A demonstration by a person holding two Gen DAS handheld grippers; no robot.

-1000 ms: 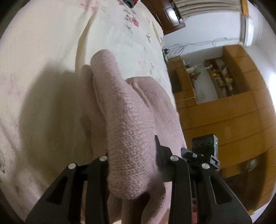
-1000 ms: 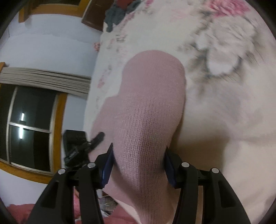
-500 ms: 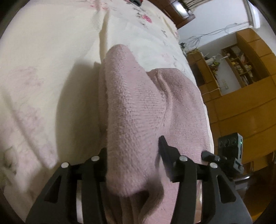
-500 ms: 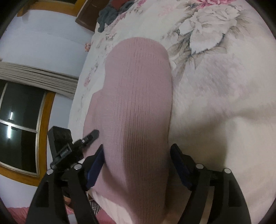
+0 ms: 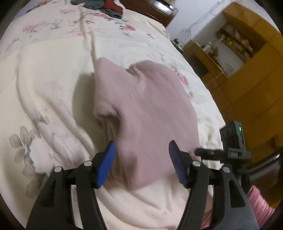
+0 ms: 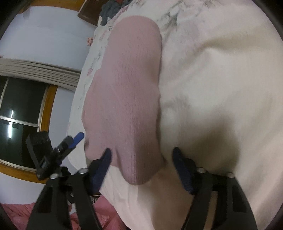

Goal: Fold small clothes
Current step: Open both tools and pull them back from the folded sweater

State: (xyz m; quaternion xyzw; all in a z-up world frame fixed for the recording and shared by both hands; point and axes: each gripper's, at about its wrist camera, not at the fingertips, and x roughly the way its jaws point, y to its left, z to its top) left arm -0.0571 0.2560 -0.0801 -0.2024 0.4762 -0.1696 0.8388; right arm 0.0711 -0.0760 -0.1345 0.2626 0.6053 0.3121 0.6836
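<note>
A small pink knitted garment lies folded on the cream floral bedspread. My left gripper stands open just above its near edge, blue pads on either side and not pinching it. In the right wrist view the same pink garment stretches away from me, and my right gripper is open over its near end with the pads apart from the cloth. The other gripper shows at the left of that view.
A pile of dark and red clothes lies at the far end of the bed. Wooden cabinets and shelves stand beyond the bed's right edge. A dark window with a wooden frame is at the left. Pink fabric shows below.
Both grippers were shut on the pink garment and have opened, letting it drop flat on the bed. Both have drawn back a little toward the near edge.
</note>
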